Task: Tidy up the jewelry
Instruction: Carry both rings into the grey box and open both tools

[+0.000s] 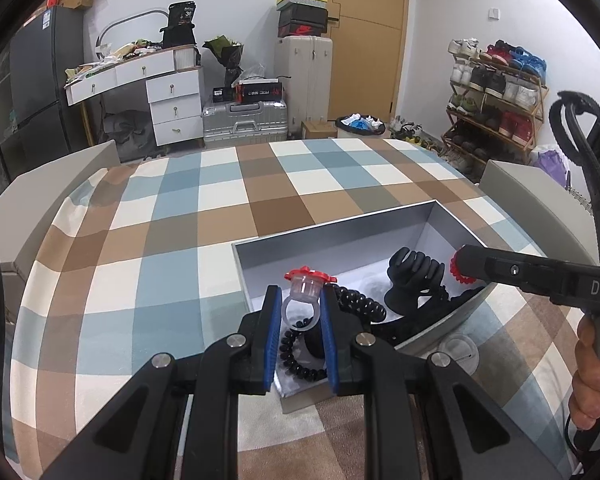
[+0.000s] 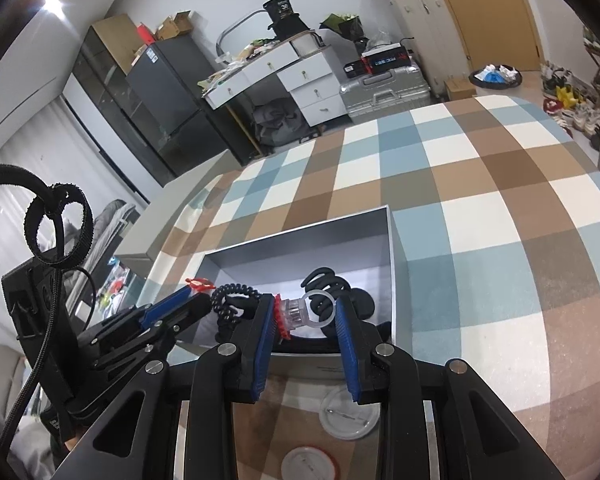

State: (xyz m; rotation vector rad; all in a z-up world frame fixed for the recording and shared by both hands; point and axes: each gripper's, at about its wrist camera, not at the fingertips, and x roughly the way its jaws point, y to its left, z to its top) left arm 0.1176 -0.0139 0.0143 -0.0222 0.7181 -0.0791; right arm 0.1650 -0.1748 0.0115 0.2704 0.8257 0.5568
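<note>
In the lower middle of the left wrist view my left hand-held gripper pinches a clear plastic ring with a red flower top, its band caught between the two blue pads, red top upward, held over the near-left part of the grey open box. In the lower middle of the right wrist view my right hand-held gripper has a second clear ring with a red top lying sideways between its pads; the red end touches the left pad, but I cannot tell whether the right pad bears on the band, so the grip may be loose. Inside the box lie a black claw hair clip, a black spiral hair tie and a black bead bracelet. Two round clear badges rest on the checked tabletop just in front of the box, at the bottom of the right view. I judge the step in hand is dropping both rings into the box. The next move calls for lowering each ring toward the bare floor of the box, clear of the clip and tie, and only then spreading the pads; afterwards the badges remain to be collected.
</note>
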